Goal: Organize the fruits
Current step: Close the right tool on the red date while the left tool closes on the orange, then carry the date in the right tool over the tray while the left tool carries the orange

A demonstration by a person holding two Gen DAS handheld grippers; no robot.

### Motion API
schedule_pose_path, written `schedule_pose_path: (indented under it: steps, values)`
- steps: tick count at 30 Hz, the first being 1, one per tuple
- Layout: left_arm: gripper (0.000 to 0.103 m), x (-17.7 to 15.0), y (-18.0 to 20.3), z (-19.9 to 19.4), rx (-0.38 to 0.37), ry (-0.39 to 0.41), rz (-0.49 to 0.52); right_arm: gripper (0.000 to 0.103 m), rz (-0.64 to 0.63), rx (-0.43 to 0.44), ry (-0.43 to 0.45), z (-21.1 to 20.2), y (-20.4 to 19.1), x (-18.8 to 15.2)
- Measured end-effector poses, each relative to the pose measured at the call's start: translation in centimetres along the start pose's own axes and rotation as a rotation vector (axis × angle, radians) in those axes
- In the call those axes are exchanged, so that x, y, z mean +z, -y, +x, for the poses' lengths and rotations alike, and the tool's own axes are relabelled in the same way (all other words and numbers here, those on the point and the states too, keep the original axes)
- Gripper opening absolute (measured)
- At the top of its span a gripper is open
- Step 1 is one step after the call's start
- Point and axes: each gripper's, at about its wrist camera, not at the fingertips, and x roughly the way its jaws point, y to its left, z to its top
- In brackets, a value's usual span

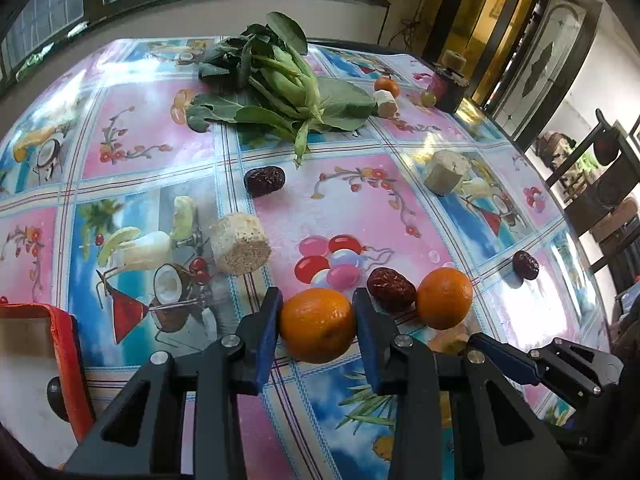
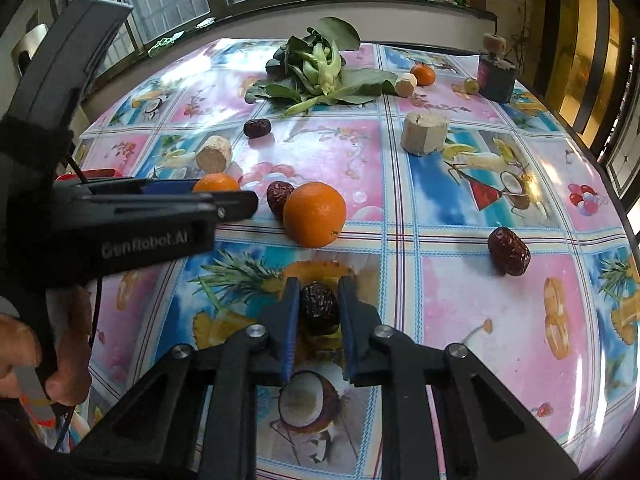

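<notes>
My left gripper [image 1: 316, 312] is shut on an orange [image 1: 317, 325] just above the tablecloth. A second orange [image 1: 444, 298] and a dried red date [image 1: 390, 289] lie right beside it. My right gripper [image 2: 319, 304] is shut on another dark red date [image 2: 319, 309], near the table's front. In the right wrist view the left gripper [image 2: 224, 196] reaches in from the left with its orange [image 2: 216, 183]; the free orange [image 2: 315, 214] and a date [image 2: 279, 197] sit next to it. More dates lie at the right [image 2: 509, 251] and further back [image 2: 257, 127].
Leafy greens [image 1: 280, 80] lie at the far side. Peeled pale root chunks [image 1: 240, 249] [image 1: 446, 171] [image 1: 386, 104], a small tangerine [image 1: 387, 86], a green grape [image 1: 428, 98] and a dark jar [image 1: 448, 84] are spread about. A red-rimmed box [image 1: 64, 360] stands at the left edge.
</notes>
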Motion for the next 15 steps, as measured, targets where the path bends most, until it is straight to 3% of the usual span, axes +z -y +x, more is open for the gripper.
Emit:
schedule_pose_path:
  steps: [8,15]
  values:
    - [0.034,-0.8,0.8,-0.4,0.063,0.024,-0.007,0.02,0.04,0.031,0.004,-0.2,0.6,-0.2]
    - [0.034,-1.8,0.6,-1.5,0.045,0.025,-0.036,0.019,0.079,0.048,0.004,-0.7,1.3,-0.7]
